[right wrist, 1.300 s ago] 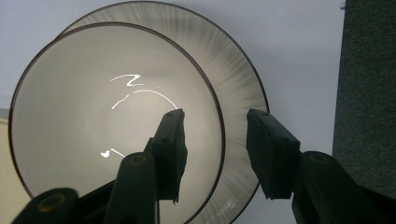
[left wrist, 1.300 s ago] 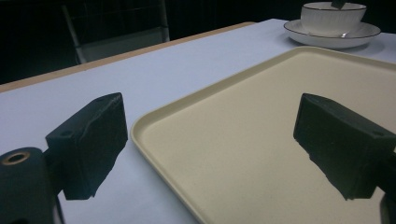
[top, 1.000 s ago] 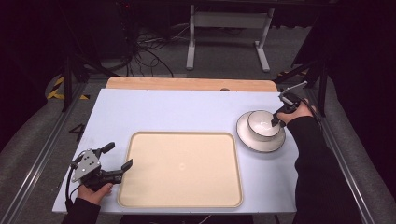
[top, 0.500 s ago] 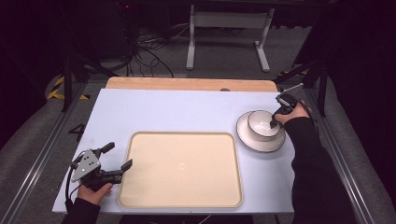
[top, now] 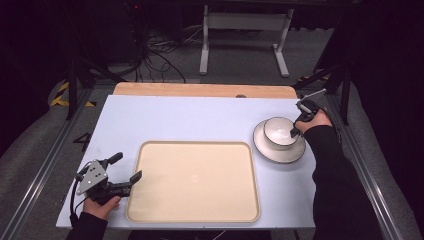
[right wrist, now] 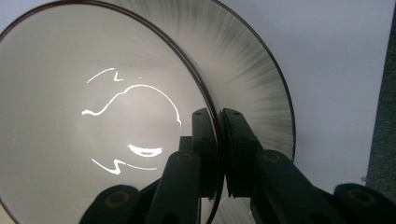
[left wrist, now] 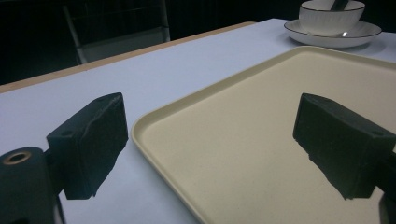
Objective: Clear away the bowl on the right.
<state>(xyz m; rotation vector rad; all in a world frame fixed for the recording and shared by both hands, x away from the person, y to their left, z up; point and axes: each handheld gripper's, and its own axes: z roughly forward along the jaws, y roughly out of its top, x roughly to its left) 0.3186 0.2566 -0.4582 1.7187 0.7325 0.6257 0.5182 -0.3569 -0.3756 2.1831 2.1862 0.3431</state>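
A white bowl (top: 277, 132) with a dark rim sits on a white saucer (top: 280, 153) at the table's right. My right gripper (top: 293, 133) is shut on the bowl's right rim. In the right gripper view the rim (right wrist: 212, 112) runs between the two jaws, one inside the bowl (right wrist: 93, 116) and one outside. A large cream tray (top: 195, 181) lies empty at the front centre. My left gripper (top: 128, 170) stands open at the tray's left edge, near its front corner. In the left gripper view the tray (left wrist: 261, 135) lies between the wide-apart jaws, with the bowl (left wrist: 330, 17) and saucer (left wrist: 334, 38) far off.
The pale blue table top (top: 190, 120) has a wooden strip (top: 200, 90) along its far edge. Beyond it stand a metal stand (top: 240, 35) and cables (top: 150, 55) on the dark floor.
None of note: the right hand has shifted very slightly at the bowl's rim, and the left gripper has stayed put.
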